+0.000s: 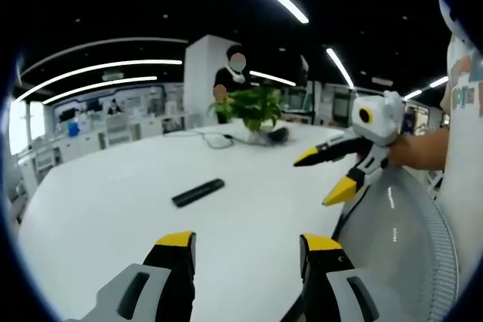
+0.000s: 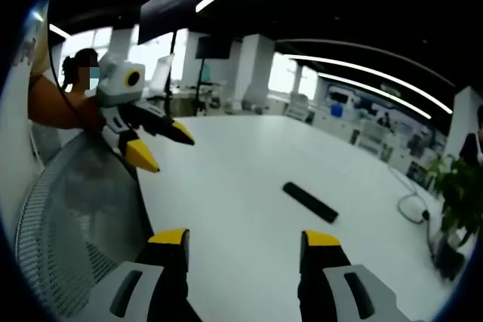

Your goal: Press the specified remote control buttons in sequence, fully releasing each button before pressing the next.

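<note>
Two claws are hovering above the white tabletop (image 1: 113,209), both released and gripping nothing. Nearest in the left gripper view, the left claw (image 1: 245,250) is holding its yellow-tipped jaws apart, aimed toward the remote control (image 1: 198,192). In the right gripper view the right claw (image 2: 245,246) is likewise spreading its jaws short of the remote. Neither is touching it, so no button is being pressed; I judge the pressing sequence is not yet underway and both tools are hanging back to keep the target in plain sight.

Beyond the left claw, the remote is lying flat and alone on the tabletop, well apart from both claws. The right claw is also entering the left gripper view to the right of the remote, raised off the surface, its jaws parted.

Farther past the remote, a potted plant (image 1: 256,107) is standing near the tabletop's far edge with a cable (image 1: 215,139) just beside it, and a person (image 1: 230,73) is standing behind the plant.
</note>
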Available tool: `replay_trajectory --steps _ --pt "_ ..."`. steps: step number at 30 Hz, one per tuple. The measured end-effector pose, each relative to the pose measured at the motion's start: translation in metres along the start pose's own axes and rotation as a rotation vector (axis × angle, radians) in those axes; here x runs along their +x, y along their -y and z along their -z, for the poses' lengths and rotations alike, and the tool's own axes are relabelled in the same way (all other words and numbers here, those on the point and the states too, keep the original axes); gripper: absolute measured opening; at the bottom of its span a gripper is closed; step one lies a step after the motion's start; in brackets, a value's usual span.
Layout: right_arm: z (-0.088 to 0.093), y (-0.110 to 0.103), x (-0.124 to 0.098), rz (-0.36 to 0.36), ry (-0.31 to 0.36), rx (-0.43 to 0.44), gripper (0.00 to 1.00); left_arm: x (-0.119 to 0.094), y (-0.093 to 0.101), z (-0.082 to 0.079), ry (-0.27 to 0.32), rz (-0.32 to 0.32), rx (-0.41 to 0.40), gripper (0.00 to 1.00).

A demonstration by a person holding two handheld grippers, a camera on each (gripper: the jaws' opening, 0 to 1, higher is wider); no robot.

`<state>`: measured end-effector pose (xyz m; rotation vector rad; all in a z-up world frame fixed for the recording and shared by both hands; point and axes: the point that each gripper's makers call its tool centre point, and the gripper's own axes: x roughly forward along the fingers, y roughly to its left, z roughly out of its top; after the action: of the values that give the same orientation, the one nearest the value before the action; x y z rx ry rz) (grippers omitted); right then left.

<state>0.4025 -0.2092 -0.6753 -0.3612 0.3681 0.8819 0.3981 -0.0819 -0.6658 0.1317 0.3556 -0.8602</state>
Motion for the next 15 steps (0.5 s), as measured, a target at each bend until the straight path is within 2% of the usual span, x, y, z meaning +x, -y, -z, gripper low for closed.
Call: replay_trajectory --steps 15 --pt "-0.0003 -0.0002 -0.0006 -0.005 0.004 -0.004 0.57 0.0022 0.0023 0.0035 -0.020 0.008 0.003 0.56"
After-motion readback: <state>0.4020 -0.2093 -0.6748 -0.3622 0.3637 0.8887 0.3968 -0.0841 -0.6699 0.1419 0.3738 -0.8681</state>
